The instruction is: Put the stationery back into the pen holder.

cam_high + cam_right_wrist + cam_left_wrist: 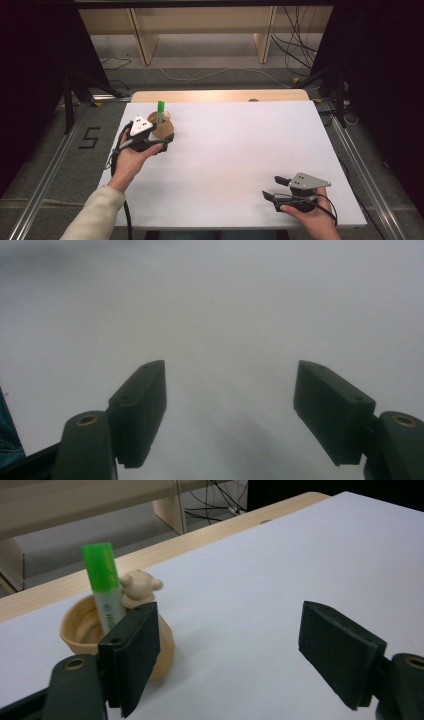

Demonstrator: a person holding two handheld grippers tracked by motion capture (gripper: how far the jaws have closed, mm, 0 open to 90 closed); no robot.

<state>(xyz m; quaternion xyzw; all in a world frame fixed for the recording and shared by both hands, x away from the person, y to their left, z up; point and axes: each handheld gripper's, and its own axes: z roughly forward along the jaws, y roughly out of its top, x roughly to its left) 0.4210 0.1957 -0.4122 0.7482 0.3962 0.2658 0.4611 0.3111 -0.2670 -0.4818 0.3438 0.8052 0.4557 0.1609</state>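
Here, at upper left, a tan cup holds an upright green marker. The left hand-held gripper gapes wide beside it, hiding the cup's front; the right hand-held gripper gapes wide over bare bench.

**Surfaces and finishes in front of you**

Your table has a matt white top, smooth like paper or painted board, with a strip of pale wood along its far edge. The cup looks like tan ceramic or wood with a soft, low sheen; the little bear on its rim has the same finish. The highlighter is glossy green plastic. Your left gripper and right gripper have matt black plastic jaws with brass-coloured metal inserts. Your left sleeve is cream cloth. The floor is rough grey carpet, crossed by metal rails.
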